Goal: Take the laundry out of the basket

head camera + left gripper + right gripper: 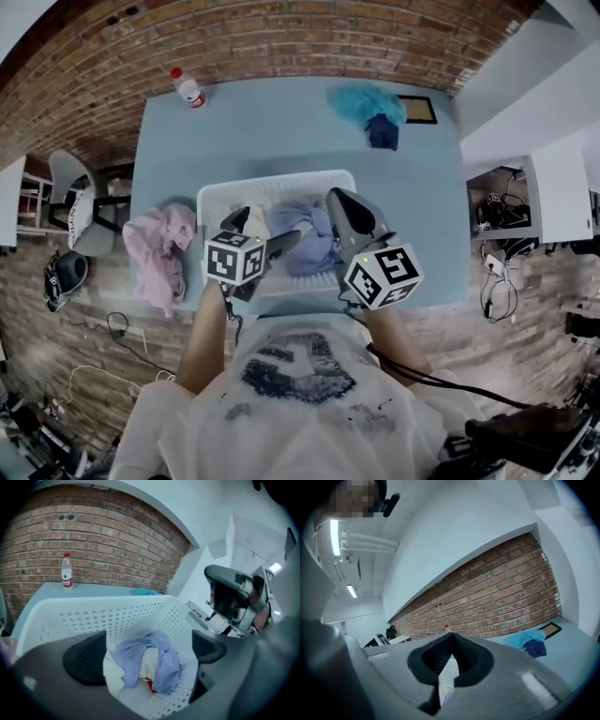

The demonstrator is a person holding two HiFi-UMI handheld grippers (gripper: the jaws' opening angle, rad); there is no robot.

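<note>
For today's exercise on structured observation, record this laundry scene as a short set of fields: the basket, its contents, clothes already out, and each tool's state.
Basket: white perforated basket on the blue table, at its near edge.
In basket: lilac-blue garment over white fabric.
Out of basket: pink garment on the table, left of the basket.
Left tool: jaws apart over the basket's contents, gripping nothing.
Right tool: jaws together, nothing between them.
</note>
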